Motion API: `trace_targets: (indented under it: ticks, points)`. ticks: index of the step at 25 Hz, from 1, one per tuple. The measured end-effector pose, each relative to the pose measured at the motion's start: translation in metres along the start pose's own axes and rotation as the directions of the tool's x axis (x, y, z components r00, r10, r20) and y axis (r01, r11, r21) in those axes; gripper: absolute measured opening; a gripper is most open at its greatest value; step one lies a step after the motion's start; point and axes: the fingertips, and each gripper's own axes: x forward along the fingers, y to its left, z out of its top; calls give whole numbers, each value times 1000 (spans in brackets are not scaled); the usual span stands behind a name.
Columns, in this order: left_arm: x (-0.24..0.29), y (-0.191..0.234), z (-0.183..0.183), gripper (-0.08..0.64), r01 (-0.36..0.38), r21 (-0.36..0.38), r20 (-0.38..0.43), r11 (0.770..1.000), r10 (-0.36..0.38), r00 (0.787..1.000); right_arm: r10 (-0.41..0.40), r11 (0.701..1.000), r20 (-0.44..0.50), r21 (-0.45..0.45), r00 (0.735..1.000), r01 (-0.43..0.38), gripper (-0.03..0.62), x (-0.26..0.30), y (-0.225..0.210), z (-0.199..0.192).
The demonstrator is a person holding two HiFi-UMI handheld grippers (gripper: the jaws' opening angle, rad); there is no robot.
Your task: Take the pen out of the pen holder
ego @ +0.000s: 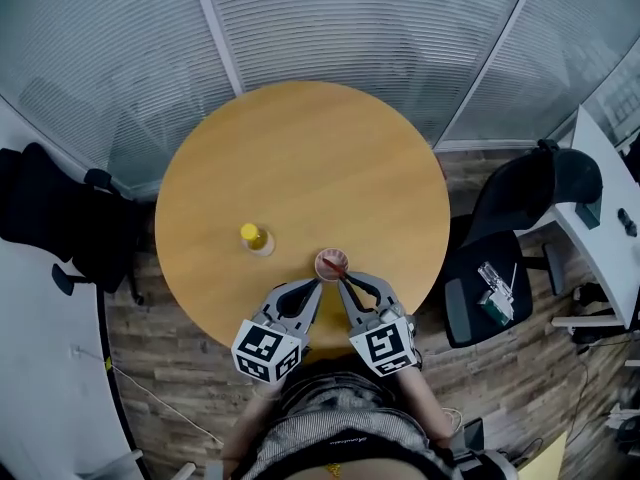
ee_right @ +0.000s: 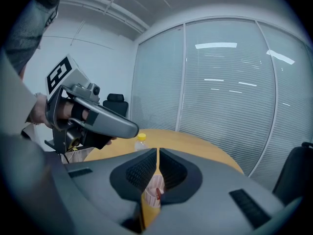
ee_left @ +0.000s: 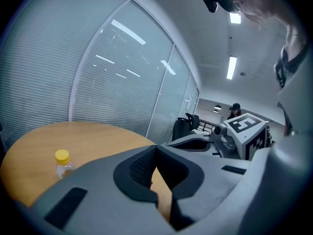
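Observation:
A small pinkish pen holder [ego: 332, 263] with a red pen [ego: 337, 263] in it stands near the front edge of the round wooden table [ego: 300, 158]. Both grippers sit just in front of it, tips almost at its rim. My left gripper [ego: 317, 282] is shut and empty; its closed jaws fill the left gripper view [ee_left: 156, 147]. My right gripper [ego: 342, 280] is shut too, with nothing between its jaws [ee_right: 157, 152]. Below those jaws the striped pen holder [ee_right: 155, 187] and the red pen [ee_right: 159, 193] show partly. The rest of the holder is hidden.
A small clear bottle with a yellow cap [ego: 254, 236] stands on the table left of the holder. Black office chairs stand at the left [ego: 60, 218] and right [ego: 515, 218]. A white desk [ego: 600, 198] is at the far right. Glass walls with blinds ring the back.

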Motion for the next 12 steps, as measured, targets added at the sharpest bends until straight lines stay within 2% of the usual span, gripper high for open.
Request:
trace_targets:
  ticks: [6,12]
  points:
    - [-3,4,-11,5,39,-16,-30,999,-39,999,-41,999,-30,2,999,41,29,7,0,-9]
    - [-5,10,-15,5,71,-16,-54,997,-72,996,-93,996,-115,-26,989,90,29,16,-2,-30]
